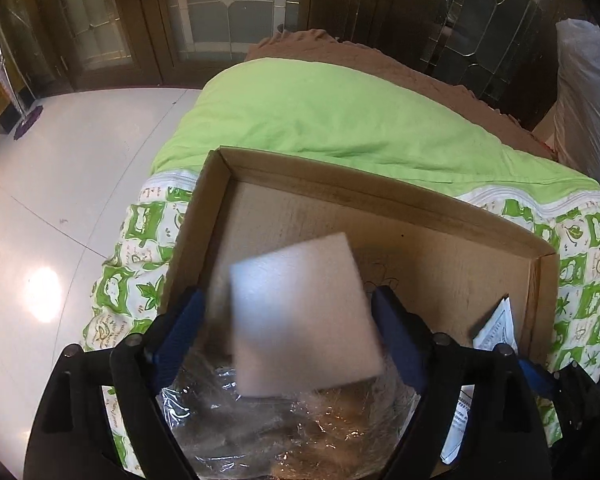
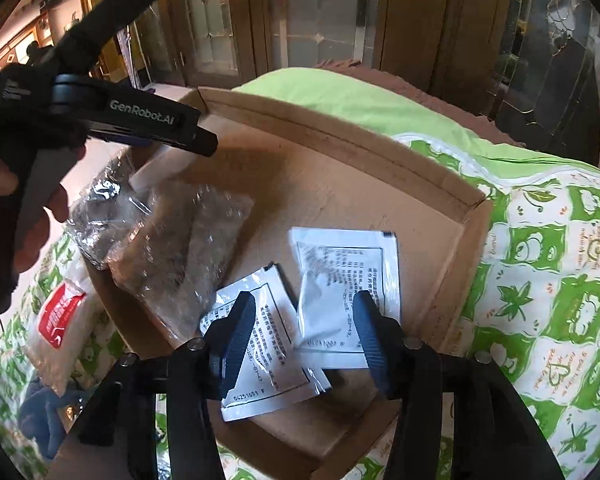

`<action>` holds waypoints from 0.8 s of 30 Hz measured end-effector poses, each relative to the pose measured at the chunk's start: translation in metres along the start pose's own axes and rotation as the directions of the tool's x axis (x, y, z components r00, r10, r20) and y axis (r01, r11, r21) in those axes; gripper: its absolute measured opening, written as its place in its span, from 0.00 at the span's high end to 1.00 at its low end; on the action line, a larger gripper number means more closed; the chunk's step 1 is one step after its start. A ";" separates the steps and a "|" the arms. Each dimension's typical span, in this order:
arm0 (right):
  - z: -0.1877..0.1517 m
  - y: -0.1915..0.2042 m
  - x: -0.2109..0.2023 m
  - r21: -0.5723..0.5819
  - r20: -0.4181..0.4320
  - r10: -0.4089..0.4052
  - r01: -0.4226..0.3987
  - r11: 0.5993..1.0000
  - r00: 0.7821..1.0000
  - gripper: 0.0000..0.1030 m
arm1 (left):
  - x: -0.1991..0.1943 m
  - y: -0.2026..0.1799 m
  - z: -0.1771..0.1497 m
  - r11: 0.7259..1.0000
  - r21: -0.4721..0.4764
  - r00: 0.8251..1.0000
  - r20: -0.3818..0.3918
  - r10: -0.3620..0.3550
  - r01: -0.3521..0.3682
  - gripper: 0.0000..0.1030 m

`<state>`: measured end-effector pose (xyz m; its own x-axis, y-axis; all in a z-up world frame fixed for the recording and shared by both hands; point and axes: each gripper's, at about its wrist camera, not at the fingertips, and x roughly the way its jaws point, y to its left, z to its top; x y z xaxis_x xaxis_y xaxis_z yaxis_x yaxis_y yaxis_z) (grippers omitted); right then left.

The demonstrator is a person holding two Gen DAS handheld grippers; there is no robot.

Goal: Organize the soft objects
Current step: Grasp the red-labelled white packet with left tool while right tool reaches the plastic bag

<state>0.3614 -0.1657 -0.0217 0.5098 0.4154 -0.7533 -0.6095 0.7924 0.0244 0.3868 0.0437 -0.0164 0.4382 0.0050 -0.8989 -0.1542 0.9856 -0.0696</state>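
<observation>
Dropping is the step in hand: soft packets are being gathered into the shallow cardboard box (image 2: 440,216) that lies on the green quilt (image 1: 332,120) of the bed. In the left wrist view, a white foam square (image 1: 300,320), blurred, is seen between the widely spread jaws of the left gripper (image 1: 288,320); no pad is pressed on it, so it is judged released or falling over the clear plastic bags (image 1: 292,428) at the near left of the box. In the right wrist view, the right gripper (image 2: 304,320) is held about half open above two white printed sachets (image 2: 348,280), which lie overlapping on the box floor at its near right; nothing is gripped. A red-labelled packet (image 2: 60,316) is left outside the box, on the quilt to the near left. Next, an outside item is probably to be fetched: a gripper would have to be lifted clear of the box wall, carried over that packet, and closed gently on its edge.
</observation>
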 end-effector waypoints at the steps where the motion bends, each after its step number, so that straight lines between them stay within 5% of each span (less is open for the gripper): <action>1: -0.001 0.000 -0.002 0.004 0.002 0.002 -0.002 1.000 1.000 0.46 | 0.000 -0.002 0.000 1.000 0.012 1.000 -0.002 0.003 -0.003 0.17; 6: -0.012 0.000 -0.017 0.042 0.026 0.003 -0.004 0.999 1.000 0.23 | -0.011 -0.007 -0.007 0.997 0.071 0.999 -0.001 0.032 -0.032 0.17; 11: -0.036 -0.004 -0.050 0.101 0.063 0.023 -0.029 0.994 0.998 0.14 | -0.039 0.001 -0.029 0.996 0.084 1.000 0.023 0.010 -0.012 0.17; 24: -0.091 0.003 -0.078 0.246 -0.012 0.109 -0.103 0.964 0.994 0.06 | -0.078 0.026 -0.133 0.994 0.107 1.000 -0.014 0.022 -0.021 0.17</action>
<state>0.2641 -0.2368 -0.0226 0.4335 0.4940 -0.7537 -0.4907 0.8309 0.2624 0.2305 0.0460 -0.0059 0.4222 0.0246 -0.9061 -0.0679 0.9977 -0.0045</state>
